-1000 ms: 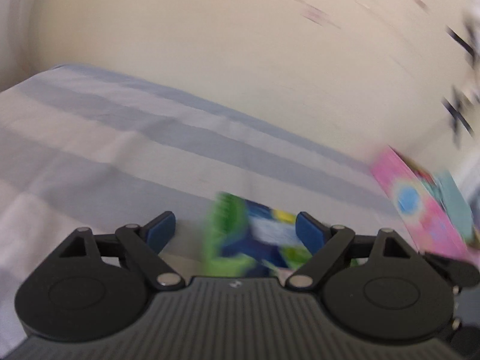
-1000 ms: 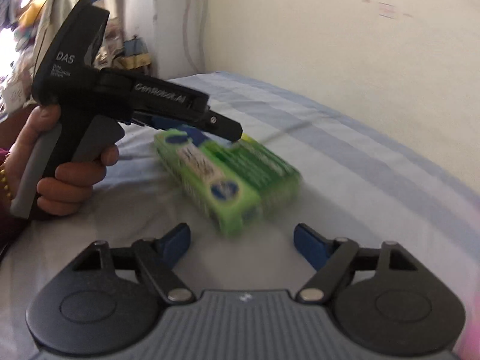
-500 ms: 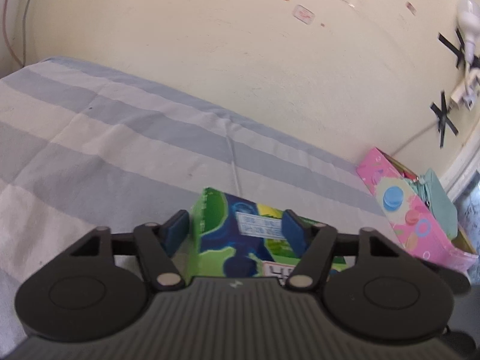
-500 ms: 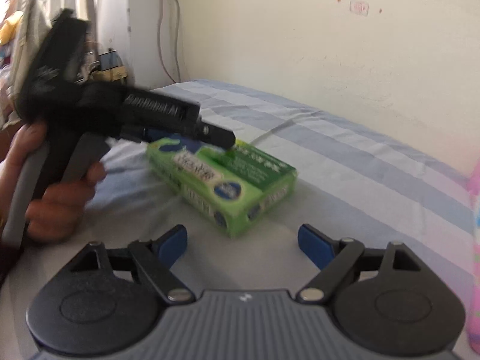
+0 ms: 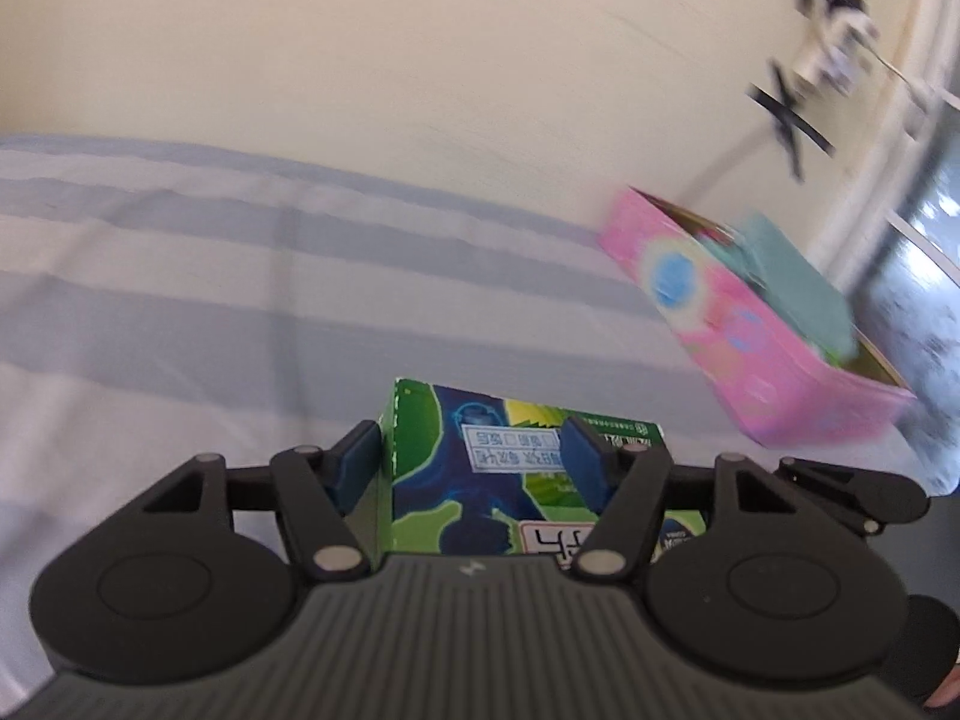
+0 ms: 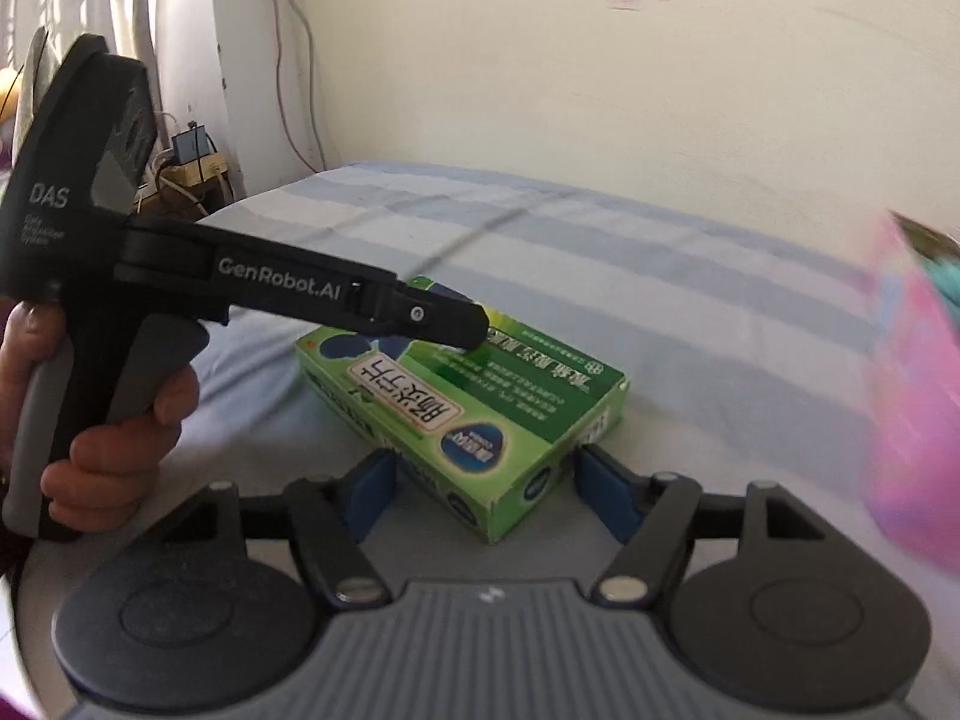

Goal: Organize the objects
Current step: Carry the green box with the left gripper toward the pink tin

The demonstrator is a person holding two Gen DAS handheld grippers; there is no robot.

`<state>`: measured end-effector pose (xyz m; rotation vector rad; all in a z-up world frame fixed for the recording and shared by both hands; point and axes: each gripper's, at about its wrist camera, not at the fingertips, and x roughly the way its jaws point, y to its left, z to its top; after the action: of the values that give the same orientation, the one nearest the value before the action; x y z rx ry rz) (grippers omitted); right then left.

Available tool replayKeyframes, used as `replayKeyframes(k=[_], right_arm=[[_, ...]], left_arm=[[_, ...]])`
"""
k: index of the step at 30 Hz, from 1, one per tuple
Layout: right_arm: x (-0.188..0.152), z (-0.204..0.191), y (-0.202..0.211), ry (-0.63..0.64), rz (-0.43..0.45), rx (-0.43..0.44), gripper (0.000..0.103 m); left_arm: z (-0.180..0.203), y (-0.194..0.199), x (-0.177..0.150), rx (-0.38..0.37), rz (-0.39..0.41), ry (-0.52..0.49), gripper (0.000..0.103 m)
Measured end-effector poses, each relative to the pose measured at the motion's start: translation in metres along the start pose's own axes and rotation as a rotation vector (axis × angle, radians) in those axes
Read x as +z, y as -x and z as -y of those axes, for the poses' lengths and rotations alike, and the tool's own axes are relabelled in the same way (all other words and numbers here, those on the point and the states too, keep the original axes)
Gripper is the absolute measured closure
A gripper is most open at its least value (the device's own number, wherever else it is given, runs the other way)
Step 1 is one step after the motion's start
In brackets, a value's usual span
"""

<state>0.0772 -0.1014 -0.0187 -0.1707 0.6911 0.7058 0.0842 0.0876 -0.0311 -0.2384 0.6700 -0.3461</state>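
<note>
A green medicine box point(image 5: 451, 501) lies on the striped bed sheet point(image 5: 180, 312). My left gripper point(image 5: 469, 457) is shut on its end, blue pads pressed against both sides. In the right wrist view the same box point(image 6: 510, 390) points one corner towards me, and the left gripper point(image 6: 462, 330), held by a hand point(image 6: 114, 444), reaches over it from the left. My right gripper point(image 6: 486, 483) has its jaws closing around that near corner. Its pads stand just beside the box's two faces, and I see no firm press.
A pink patterned box point(image 5: 756, 348) holding a teal item point(image 5: 792, 276) stands open at the right on the bed, blurred in the right wrist view point(image 6: 918, 420). A cream wall runs behind the bed. Cables and a power strip point(image 6: 192, 168) sit past the bed's far left corner.
My left gripper closed on the green box and swung right, so the pink box looks nearer. My right gripper moved up to the box and its jaws narrowed around the near corner.
</note>
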Motion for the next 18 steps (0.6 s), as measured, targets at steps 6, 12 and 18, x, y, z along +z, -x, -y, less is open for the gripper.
replayKeyframes(k=[6, 12, 18], right_arm=[[-0.06, 0.043, 0.081, -0.109, 0.033, -0.061, 0.029], [-0.118, 0.081, 0.143, -0.205, 0.092, -0.184, 0.029], [-0.148, 0.123, 0.177, -0.323, 0.153, -0.321, 0.02]], left_arm=[[0.087, -0.014, -0.026, -0.105, -0.061, -0.096, 0.035], [0.167, -0.034, -0.05, -0.167, -0.091, -0.155, 0.03], [0.221, -0.053, -0.058, -0.167, -0.095, -0.224, 0.027]])
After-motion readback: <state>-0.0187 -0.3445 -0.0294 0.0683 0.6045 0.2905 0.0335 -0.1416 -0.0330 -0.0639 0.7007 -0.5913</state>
